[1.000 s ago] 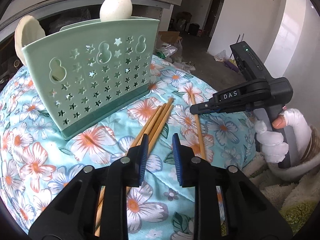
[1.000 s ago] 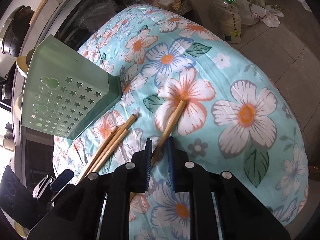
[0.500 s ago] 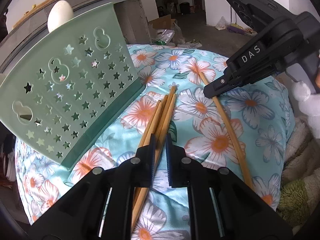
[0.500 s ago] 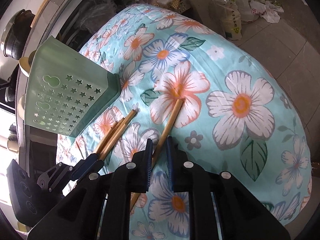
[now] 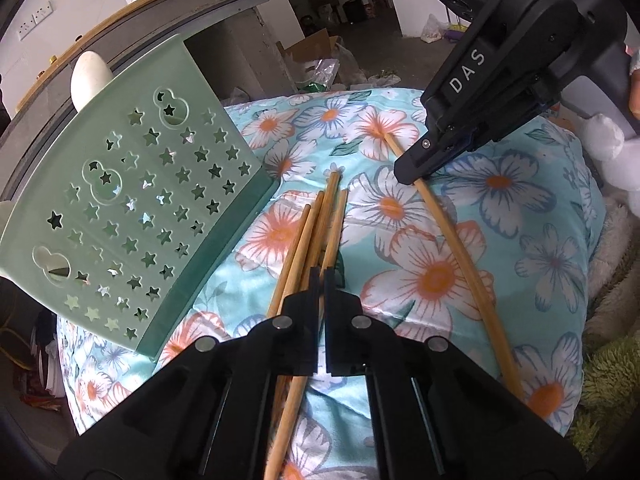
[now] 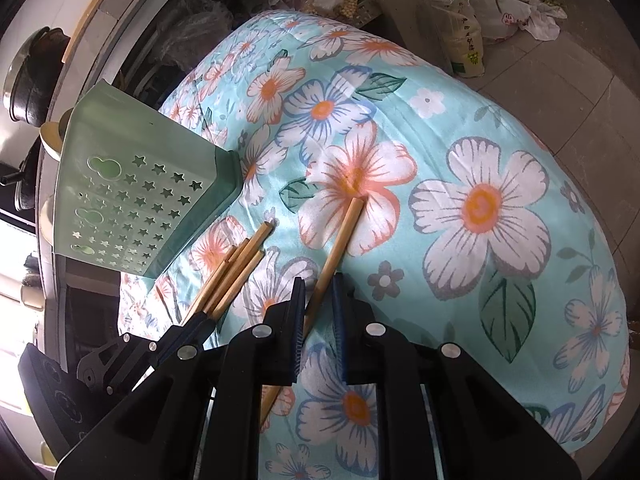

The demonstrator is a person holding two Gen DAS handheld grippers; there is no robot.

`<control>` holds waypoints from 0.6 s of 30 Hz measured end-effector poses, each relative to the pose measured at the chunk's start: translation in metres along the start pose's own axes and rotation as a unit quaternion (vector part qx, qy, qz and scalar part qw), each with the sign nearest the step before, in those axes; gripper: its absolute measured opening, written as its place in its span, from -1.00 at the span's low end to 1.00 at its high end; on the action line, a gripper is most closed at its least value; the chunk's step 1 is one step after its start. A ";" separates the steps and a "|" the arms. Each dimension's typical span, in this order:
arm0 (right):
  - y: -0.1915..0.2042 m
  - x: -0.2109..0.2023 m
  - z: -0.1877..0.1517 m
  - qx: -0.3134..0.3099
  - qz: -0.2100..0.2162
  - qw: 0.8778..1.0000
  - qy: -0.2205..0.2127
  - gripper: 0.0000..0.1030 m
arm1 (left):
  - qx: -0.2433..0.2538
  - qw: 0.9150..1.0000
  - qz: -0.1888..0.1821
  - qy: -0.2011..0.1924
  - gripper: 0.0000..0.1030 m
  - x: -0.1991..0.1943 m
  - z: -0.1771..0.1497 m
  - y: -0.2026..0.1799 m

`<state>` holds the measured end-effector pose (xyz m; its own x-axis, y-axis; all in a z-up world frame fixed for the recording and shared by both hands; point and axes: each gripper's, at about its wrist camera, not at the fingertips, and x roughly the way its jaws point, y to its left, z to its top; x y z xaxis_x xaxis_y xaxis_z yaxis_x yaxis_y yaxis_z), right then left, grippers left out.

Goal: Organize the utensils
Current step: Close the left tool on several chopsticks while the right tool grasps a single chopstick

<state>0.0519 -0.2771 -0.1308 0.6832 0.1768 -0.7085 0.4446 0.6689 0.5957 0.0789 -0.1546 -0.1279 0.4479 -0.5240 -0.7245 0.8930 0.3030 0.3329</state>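
Nearest in the left wrist view, left gripper (image 5: 321, 276), jaws just drawn together to a thin slit, clamped on one chopstick of the bundle of chopsticks (image 5: 316, 236) that fans out ahead across the floral cloth (image 5: 500, 240). Just right of the bundle, single chopstick (image 5: 460, 256) lying long on the cloth, running from the near right toward the far left, its far part under the tips of the right gripper (image 5: 412, 176), marked DAS. In the right wrist view, right gripper (image 6: 318, 300) nearly closed, blue pads close on either side of the single chopstick (image 6: 340, 236), the stick lying against the left pad; cannot tell whether the right pad presses it. Left of it there, the bundle (image 6: 232, 276) with the left gripper's tips (image 6: 200, 324) at its near end. Farther and to the left, green utensil holder (image 5: 132, 208), pierced with stars and gourd shapes, standing on the cloth close by the chopstick tips, apart from them. White spoon (image 5: 90, 80) sticking up from the holder's far side.
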 end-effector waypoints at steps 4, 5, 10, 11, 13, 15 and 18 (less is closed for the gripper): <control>0.000 0.000 -0.001 0.000 0.001 1.000 -0.001 -0.75 | -0.015 0.999 -0.031 0.017 -1.00 -0.002 -0.003 -0.004; 0.000 0.000 -0.001 0.000 0.002 1.000 -0.001 -0.75 | -0.015 0.999 -0.030 0.018 -1.00 -0.002 -0.004 -0.005; -0.001 -0.001 -0.001 0.000 0.003 1.000 -0.001 -0.75 | -0.032 0.999 -0.030 -0.008 -1.00 -0.014 0.001 0.002; -0.001 -0.001 -0.001 0.001 0.003 1.000 -0.001 -0.75 | -0.031 0.999 -0.026 -0.011 -0.96 -0.015 0.003 0.003; -0.001 -0.001 -0.001 0.002 0.004 1.000 0.000 -0.75 | -0.025 0.999 -0.017 -0.010 -0.83 -0.012 0.004 0.002; -0.002 0.000 -0.001 0.004 0.006 1.000 0.000 -0.75 | -0.017 1.000 -0.005 -0.002 -0.79 -0.005 0.006 0.002; -0.002 0.000 0.000 0.005 0.007 1.000 0.000 -0.75 | -0.002 1.000 0.001 0.002 -0.79 0.002 0.006 -0.001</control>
<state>0.0507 -0.2780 -0.1319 0.6890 0.1860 -0.7005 0.4409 0.6595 0.6088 0.0788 -0.1603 -0.1260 0.4501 -0.5192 -0.7265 0.8915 0.3078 0.3323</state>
